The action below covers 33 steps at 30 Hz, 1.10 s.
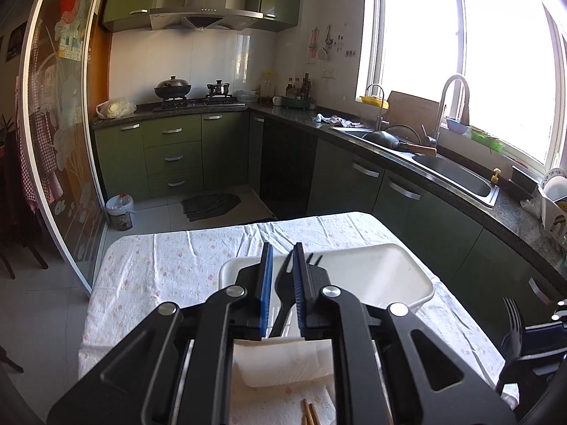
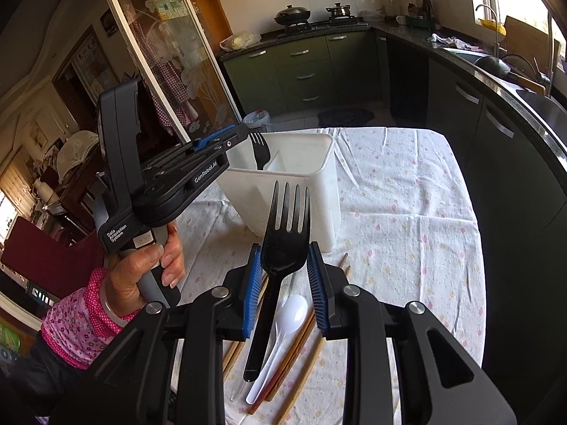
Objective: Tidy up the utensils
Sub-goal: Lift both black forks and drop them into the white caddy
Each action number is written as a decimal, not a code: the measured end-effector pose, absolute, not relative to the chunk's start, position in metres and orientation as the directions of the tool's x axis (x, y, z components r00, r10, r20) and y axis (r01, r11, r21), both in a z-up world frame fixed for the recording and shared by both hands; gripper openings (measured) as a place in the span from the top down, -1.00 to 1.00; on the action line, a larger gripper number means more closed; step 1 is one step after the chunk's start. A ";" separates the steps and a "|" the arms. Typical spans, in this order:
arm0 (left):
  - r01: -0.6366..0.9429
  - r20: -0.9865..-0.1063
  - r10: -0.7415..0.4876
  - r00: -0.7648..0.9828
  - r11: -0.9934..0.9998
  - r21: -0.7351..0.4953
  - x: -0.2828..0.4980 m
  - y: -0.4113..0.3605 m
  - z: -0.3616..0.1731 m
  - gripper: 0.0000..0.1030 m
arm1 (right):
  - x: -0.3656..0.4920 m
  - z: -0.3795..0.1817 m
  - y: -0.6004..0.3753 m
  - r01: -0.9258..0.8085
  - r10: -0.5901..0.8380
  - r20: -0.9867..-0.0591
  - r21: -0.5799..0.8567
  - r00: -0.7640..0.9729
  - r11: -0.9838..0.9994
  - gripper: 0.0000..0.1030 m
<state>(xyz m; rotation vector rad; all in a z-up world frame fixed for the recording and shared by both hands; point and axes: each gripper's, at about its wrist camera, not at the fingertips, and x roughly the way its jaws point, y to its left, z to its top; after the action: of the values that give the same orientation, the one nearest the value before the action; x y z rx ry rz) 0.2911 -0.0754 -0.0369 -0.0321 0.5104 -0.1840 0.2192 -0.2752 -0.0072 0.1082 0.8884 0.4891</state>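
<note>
My left gripper (image 1: 283, 258) is over the white utensil holder (image 1: 382, 276), with a black fork (image 1: 285, 283) between its blue pads, tines up; the fork leans against the right pad and a gap shows on its left. In the right wrist view the left gripper (image 2: 244, 138) holds that fork (image 2: 260, 152) in the holder's (image 2: 312, 184) left compartment. My right gripper (image 2: 283, 258) is shut on a second black fork (image 2: 283, 244), tines up, lifted above the table. A white spoon (image 2: 287, 322) and several wooden chopsticks (image 2: 301, 350) lie on the cloth below.
The table has a floral cloth (image 2: 397, 212). A folded paper towel (image 1: 283, 364) lies under the left gripper. Green cabinets and a counter with a sink (image 1: 450, 173) run along the right. A person's hand (image 2: 149, 265) grips the left tool.
</note>
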 end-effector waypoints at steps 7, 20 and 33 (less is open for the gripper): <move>0.152 -0.461 -0.183 0.869 0.983 -0.103 0.256 -0.059 -0.026 0.66 | 0.252 0.040 -0.269 -0.344 0.446 -0.616 0.285 0.650 0.895 0.49; 0.161 -0.472 -0.178 0.864 0.984 -0.075 0.231 -0.055 -0.019 0.66 | 0.324 0.057 -0.238 -0.135 0.167 -0.456 0.102 0.874 0.986 0.49; 0.143 -0.547 -0.157 0.822 0.987 -0.068 0.222 -0.050 -0.036 0.57 | 0.313 -0.011 -0.219 -0.219 0.201 -0.554 0.035 0.808 0.975 0.28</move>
<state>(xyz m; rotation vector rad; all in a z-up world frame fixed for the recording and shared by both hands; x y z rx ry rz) 0.2225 -0.0499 -0.0362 -0.0246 0.5838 -0.1599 0.3125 -0.2191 -0.0112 -0.0311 0.5893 0.2250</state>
